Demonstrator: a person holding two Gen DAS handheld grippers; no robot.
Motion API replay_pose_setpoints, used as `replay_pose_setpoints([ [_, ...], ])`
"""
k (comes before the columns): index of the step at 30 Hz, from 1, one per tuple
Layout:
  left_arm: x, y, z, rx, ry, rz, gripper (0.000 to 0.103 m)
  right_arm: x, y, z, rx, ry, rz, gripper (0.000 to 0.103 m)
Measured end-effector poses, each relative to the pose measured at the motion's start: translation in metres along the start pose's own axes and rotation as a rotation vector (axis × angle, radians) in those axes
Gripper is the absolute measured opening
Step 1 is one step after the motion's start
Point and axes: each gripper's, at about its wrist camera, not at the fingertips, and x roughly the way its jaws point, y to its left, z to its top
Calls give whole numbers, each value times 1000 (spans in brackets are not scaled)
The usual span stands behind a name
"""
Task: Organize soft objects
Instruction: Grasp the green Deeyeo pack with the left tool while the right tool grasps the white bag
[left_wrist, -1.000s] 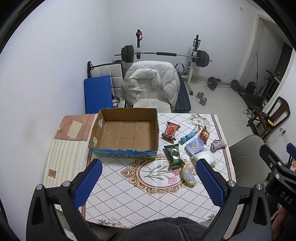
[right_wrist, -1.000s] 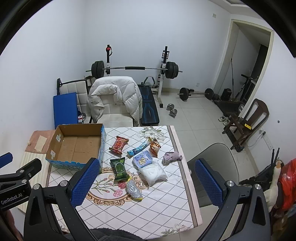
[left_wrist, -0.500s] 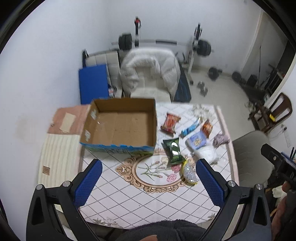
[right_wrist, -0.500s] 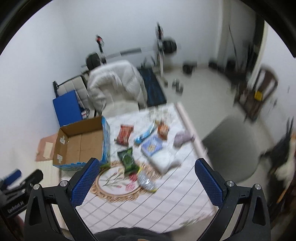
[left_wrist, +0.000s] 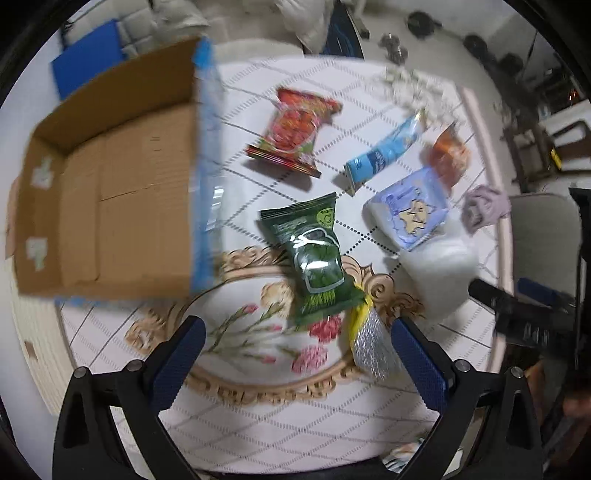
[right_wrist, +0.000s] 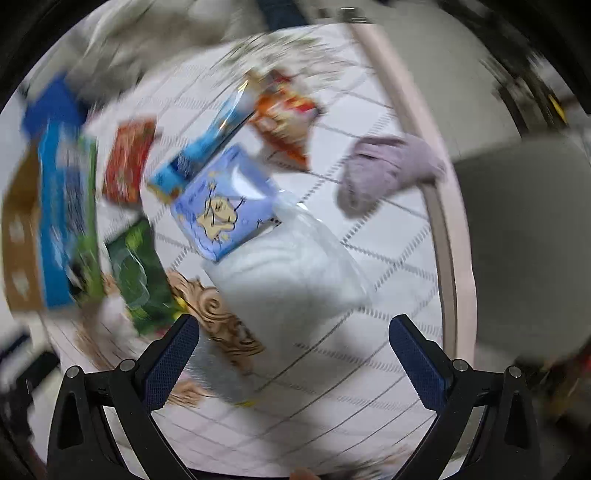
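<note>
- Left tool (left_wrist: 295, 354): I hold it wide open and empty above the tabletop (left_wrist: 258, 417), over its near edge.
- Right tool (right_wrist: 293, 354): likewise wide open, gripping nothing, above the white soft pack (right_wrist: 288, 273).
- Cardboard box (left_wrist: 110, 192): at the tabletop's left edge, appears empty.
- Green packet (left_wrist: 314, 258), lilac cloth (right_wrist: 388, 170): loose, mid-tabletop and right edge.
- Step, as I judge it: approach, nothing picked yet. Next: lower onto one item, close gently.
</note>
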Motion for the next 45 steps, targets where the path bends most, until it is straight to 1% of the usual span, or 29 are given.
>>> replay_pose_setpoints([
  [1, 14, -3, 6, 10, 29, 9, 103, 9, 3, 4, -52, 12, -17, 103],
  [4, 45, -6, 24, 18, 77, 32, 103, 30, 8, 10, -147, 50, -34, 103],
  [8, 75, -13, 38, 25, 126, 49, 100, 48, 10, 13, -205, 79, -38, 103],
  [9, 81, -14, 41, 29, 133, 58, 100, 52, 10, 14, -216, 86, -36, 103],
  [10, 85, -18, 42, 41, 129, 86, 100, 56, 10, 14, -230, 95, -35, 103],
  [11, 88, -23, 42, 57, 126, 91, 99, 61, 14, 14, -241, 99, -35, 103],
  [13, 96, -31, 42, 81, 148, 87, 89, 69, 14, 14, -269, 114, -33, 103],
  [15, 103, -35, 40, 92, 156, 106, 89, 76, 14, 14, -287, 123, -38, 103],
  [18, 117, -35, 40, 87, 176, 121, 88, 88, 17, 17, -307, 136, -21, 103],
  [20, 129, -32, 40, 67, 198, 121, 84, 91, 19, 17, -326, 135, -27, 103],
  [22, 141, -28, 41, 47, 217, 116, 77, 96, 22, 16, -340, 137, -32, 103],
  [24, 146, -25, 42, 9, 210, 76, 72, 100, 23, 19, -352, 144, -38, 103],
  [26, 144, -24, 41, 1, 190, 76, 61, 106, 24, 23, -364, 153, -43, 103],
  [27, 143, -25, 40, 6, 178, 78, 50, 109, 24, 23, -371, 158, -45, 103],
  [28, 140, -26, 40, 12, 178, 78, 44, 111, 24, 23, -373, 163, -46, 103],
  [31, 141, -31, 35, 33, 179, 91, 40, 120, 26, 26, -370, 166, -65, 103],
  [32, 133, -36, 40, 38, 179, 100, 40, 125, 29, 27, -369, 162, -74, 103],
  [34, 132, -42, 39, 48, 175, 107, 37, 129, 35, 23, -370, 150, -104, 103],
  [36, 123, -53, 44, 45, 167, 117, 35, 135, 42, 16, -357, 132, -126, 98],
  [37, 118, -56, 41, 48, 156, 118, 34, 137, 46, 13, -341, 122, -128, 92],
  [38, 114, -58, 40, 50, 146, 120, 34, 134, 44, 11, -324, 111, -125, 86],
  [41, 96, -62, 33, 66, 108, 125, 34, 124, 33, 6, -254, 84, -90, 74],
  [45, 63, -72, 23, 83, 54, 107, 33, 111, 13, -4, -148, 70, -14, 73],
])
